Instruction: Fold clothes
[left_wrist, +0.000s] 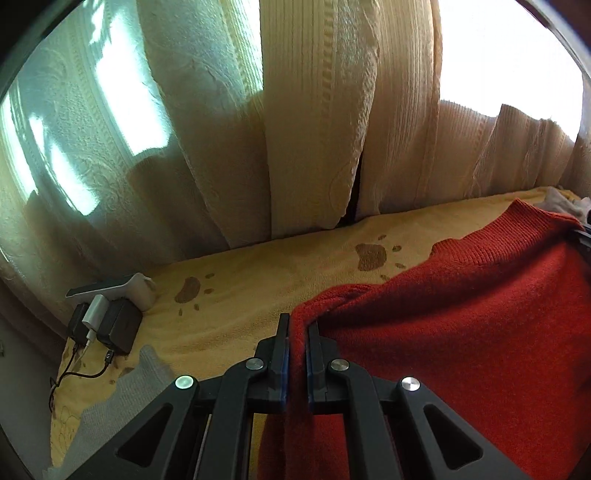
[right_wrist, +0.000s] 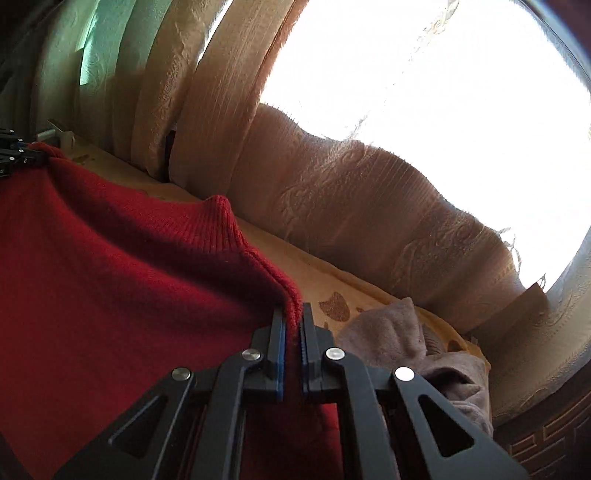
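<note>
In the left wrist view, the left gripper (left_wrist: 298, 325) sits at the lower middle of the frame, its fingers (left_wrist: 282, 332) pinching a raised ridge of the red sweater (left_wrist: 461, 314). The sweater fills the lower right of the frame and is stretched toward the right edge, where a dark part of the other gripper shows. Below it lies a yellow bed cover (left_wrist: 258, 288) with brown paw prints. Chargers with cables (left_wrist: 107, 321) sit at the left, against the pale curtains (left_wrist: 314, 129).

In the right wrist view, the right gripper (right_wrist: 293, 321) is at the lower middle, its fingers (right_wrist: 277, 328) pinching the sweater's edge just beside the ribbed collar (right_wrist: 221, 218). The sweater spreads over the left half of the frame, and the left gripper holds its far corner at the upper left. A greyish-pink cloth (right_wrist: 406, 343) is bunched at the lower right.

The step looks like holding the sweater by its shoulders, taut between both grips. The next move probably calls for lowering it flat on the bed, both hands level, before releasing.
</note>
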